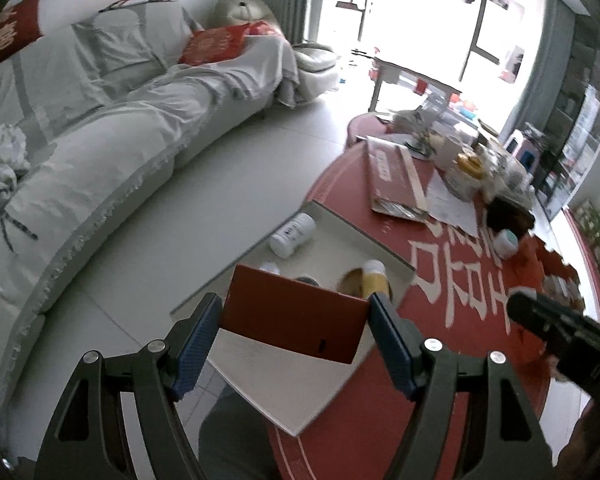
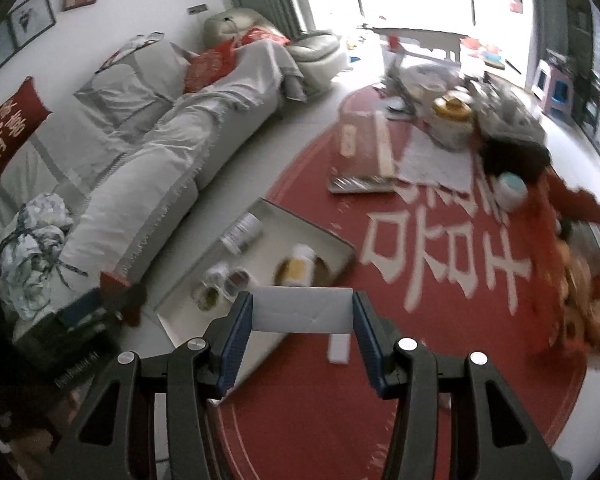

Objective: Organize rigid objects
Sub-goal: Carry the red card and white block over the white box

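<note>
Red box (image 1: pixel 296 316), flat and rigid, sits clamped between the pads of the left gripper (image 1: pixel 294 320), held above the near end of the white tray (image 1: pixel 340 236). Right gripper (image 2: pixel 303 314) is clamped on a white box (image 2: pixel 303 309), w/ the tray just ahead and to its left. Already in the tray: a white bottle (image 1: pixel 292 236) lying at the far end, a yellow bottle (image 1: pixel 374 280) on a brown disc, plus approx. 2 small jars (image 2: pixel 224 284). Judged progress: partly done; both held boxes not yet placed. One small white item (image 2: pixel 337 347) lies on the red tablecloth (image 2: pixel 380 400) below the right tool.
</note>
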A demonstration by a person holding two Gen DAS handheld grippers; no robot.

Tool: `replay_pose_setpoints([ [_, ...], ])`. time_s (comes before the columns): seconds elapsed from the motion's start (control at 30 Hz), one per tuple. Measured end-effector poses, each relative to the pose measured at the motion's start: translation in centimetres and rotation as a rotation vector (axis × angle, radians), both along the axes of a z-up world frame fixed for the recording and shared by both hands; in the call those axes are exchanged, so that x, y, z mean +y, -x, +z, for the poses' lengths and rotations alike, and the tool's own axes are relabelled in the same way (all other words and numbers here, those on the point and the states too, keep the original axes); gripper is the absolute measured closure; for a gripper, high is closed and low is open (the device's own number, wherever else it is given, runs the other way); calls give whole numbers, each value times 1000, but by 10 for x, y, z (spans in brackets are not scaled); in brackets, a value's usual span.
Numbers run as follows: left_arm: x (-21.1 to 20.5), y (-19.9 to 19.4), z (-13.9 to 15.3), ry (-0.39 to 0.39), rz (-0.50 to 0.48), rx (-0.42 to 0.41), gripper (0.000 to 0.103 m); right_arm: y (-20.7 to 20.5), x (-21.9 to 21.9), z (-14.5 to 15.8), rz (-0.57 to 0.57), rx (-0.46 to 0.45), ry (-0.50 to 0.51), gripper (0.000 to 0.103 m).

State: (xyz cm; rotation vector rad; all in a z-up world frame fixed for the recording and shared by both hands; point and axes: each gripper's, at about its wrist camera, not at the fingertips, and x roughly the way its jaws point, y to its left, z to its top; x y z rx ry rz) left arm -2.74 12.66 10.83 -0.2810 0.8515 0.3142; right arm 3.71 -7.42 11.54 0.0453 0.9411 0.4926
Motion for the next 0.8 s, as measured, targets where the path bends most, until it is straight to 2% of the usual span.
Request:
replay_pose_setpoints([
  [0.17,16,-18,2,-8,47,-12,26,-25,36,16,43,-32,-27,52],
  [0.23,19,-30,-5,-26,66,7,26,-37,50,15,44,-38,-16,52],
  [0.47,22,-57,-55,-11,97,106,26,-62,84,-29,70,54,38,52],
  [0.63,22,-65,-88,-9,99,182,26,-69,89,-61,73,118,82,52],
  [0.8,24,-66,-104,-1,110,214,26,-74,88,-78,71,160,103,52],
])
